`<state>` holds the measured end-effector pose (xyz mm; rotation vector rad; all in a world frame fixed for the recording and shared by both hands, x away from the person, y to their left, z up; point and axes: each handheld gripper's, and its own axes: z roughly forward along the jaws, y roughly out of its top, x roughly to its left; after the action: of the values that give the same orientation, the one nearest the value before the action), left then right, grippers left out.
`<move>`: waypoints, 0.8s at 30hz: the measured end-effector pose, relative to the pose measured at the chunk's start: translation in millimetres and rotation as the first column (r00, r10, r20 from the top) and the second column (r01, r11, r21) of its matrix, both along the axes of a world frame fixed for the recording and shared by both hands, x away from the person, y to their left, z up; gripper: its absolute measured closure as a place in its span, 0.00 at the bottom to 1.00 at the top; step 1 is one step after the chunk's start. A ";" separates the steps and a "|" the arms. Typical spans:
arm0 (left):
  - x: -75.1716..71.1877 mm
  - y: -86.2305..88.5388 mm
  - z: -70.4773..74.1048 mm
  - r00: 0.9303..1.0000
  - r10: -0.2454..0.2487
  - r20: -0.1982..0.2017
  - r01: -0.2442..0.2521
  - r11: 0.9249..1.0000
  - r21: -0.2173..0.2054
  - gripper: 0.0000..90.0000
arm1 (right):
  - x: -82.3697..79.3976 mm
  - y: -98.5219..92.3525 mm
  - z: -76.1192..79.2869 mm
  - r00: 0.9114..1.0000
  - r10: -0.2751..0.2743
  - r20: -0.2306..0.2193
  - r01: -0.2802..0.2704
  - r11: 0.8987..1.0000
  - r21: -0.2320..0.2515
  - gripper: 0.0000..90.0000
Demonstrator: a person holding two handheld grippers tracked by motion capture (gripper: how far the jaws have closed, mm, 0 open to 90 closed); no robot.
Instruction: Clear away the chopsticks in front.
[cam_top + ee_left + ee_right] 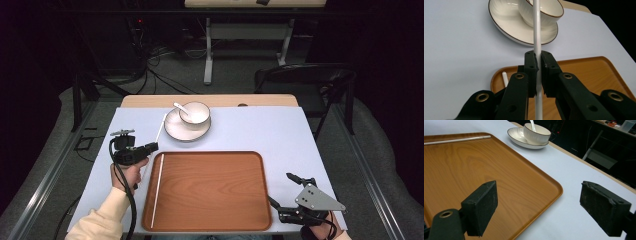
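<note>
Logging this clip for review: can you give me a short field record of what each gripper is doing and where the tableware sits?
left gripper: shut on a white chopstick, held by the tray's left edge
right gripper: open, nothing between its jaws, at the tray's near right corner
tray: wooden, a second chopstick lying along its left side
plate: beyond the tray, carrying a bowl with a spoon in it

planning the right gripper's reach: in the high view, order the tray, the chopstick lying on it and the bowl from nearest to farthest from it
From the right gripper:
1. wooden tray, just to its left.
2. white chopstick, along the tray's far left edge.
3. bowl, on its saucer at the table's far side.
</note>
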<state>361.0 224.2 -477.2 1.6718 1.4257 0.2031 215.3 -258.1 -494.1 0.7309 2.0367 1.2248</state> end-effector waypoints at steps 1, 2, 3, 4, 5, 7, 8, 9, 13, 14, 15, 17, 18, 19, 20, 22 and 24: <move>-2.0 -0.9 -0.2 1.000 -0.006 0.002 0.006 1.000 0.006 0.93 | -0.1 0.0 0.0 1.000 0.001 0.000 -0.001 1.000 0.000 0.16; -3.7 -1.7 -0.8 1.000 -0.010 0.004 0.010 1.000 0.002 0.93 | -0.1 0.0 0.0 1.000 0.001 0.000 -0.001 1.000 0.000 0.16; -5.8 -2.9 -1.5 1.000 -0.012 0.001 0.012 1.000 -0.004 0.93 | 0.1 0.2 0.0 1.000 0.000 0.001 0.000 1.000 0.002 0.16; -6.9 -2.7 -1.9 1.000 -0.015 0.003 0.015 1.000 0.000 0.93 | 0.4 0.4 0.0 1.000 -0.001 -0.002 0.001 1.000 0.001 0.16; -8.6 -2.9 -2.8 1.000 -0.015 0.002 0.015 1.000 -0.004 0.93 | 0.6 0.6 -0.1 1.000 -0.001 -0.003 0.001 1.000 -0.002 0.16; -10.8 -3.5 -4.1 1.000 -0.020 0.001 0.020 1.000 0.000 0.93 | 0.6 0.7 -0.2 1.000 0.001 -0.003 -0.001 1.000 -0.004 0.16; -12.4 -3.5 -4.8 1.000 -0.017 -0.002 0.017 1.000 -0.002 0.93 | 0.4 0.4 -0.2 1.000 0.000 -0.001 0.000 1.000 -0.002 0.16; -13.8 -3.5 -5.6 1.000 -0.019 -0.004 0.019 1.000 -0.004 0.93 | 0.4 0.1 -0.2 1.000 0.000 -0.002 0.000 1.000 -0.001 0.16; -20.6 -2.2 -10.5 1.000 -0.010 -0.012 0.010 1.000 -0.001 0.93 | 0.2 -0.1 -0.2 1.000 0.002 -0.001 -0.002 1.000 0.000 0.16; -22.0 -2.5 -11.9 1.000 -0.009 -0.016 0.009 1.000 -0.002 0.93 | 0.2 -0.1 -0.2 1.000 0.002 -0.001 -0.002 1.000 0.001 0.16; -24.6 -2.6 -14.7 1.000 -0.010 -0.025 0.010 1.000 -0.002 0.93 | 0.3 -0.1 -0.2 1.000 0.002 0.000 -0.002 1.000 0.001 0.16; -27.9 -3.4 -19.0 0.999 -0.012 -0.035 0.012 1.000 0.007 0.93 | 0.1 0.0 -0.1 1.000 0.002 -0.001 -0.002 1.000 0.000 0.16; -29.8 -4.1 -22.0 0.999 -0.013 -0.042 0.013 1.000 0.013 0.93 | 0.0 0.2 0.0 1.000 0.002 0.001 -0.002 1.000 0.000 0.16; -32.9 -5.7 -28.6 0.997 -0.024 -0.068 0.026 0.999 0.030 0.93 | -0.4 0.6 0.2 1.000 0.003 0.002 -0.003 1.000 -0.004 0.16; -32.9 -5.7 -28.6 0.997 -0.024 -0.068 0.026 0.999 0.030 0.93 | -0.4 0.6 0.2 1.000 0.003 0.002 -0.003 1.000 -0.004 0.16; -36.2 -6.6 -34.5 0.996 -0.024 -0.087 0.028 0.999 0.044 0.93 | -0.1 1.1 0.2 1.000 0.003 0.000 -0.003 1.000 -0.003 0.16; -39.0 -7.3 -39.3 0.994 -0.017 -0.107 0.022 0.999 0.050 0.93 | -0.1 1.2 0.2 1.000 0.005 0.001 -0.005 1.000 -0.003 0.16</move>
<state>322.1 216.9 -516.5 1.7597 1.4931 0.1422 215.3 -257.0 -493.8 0.7245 2.0404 1.2238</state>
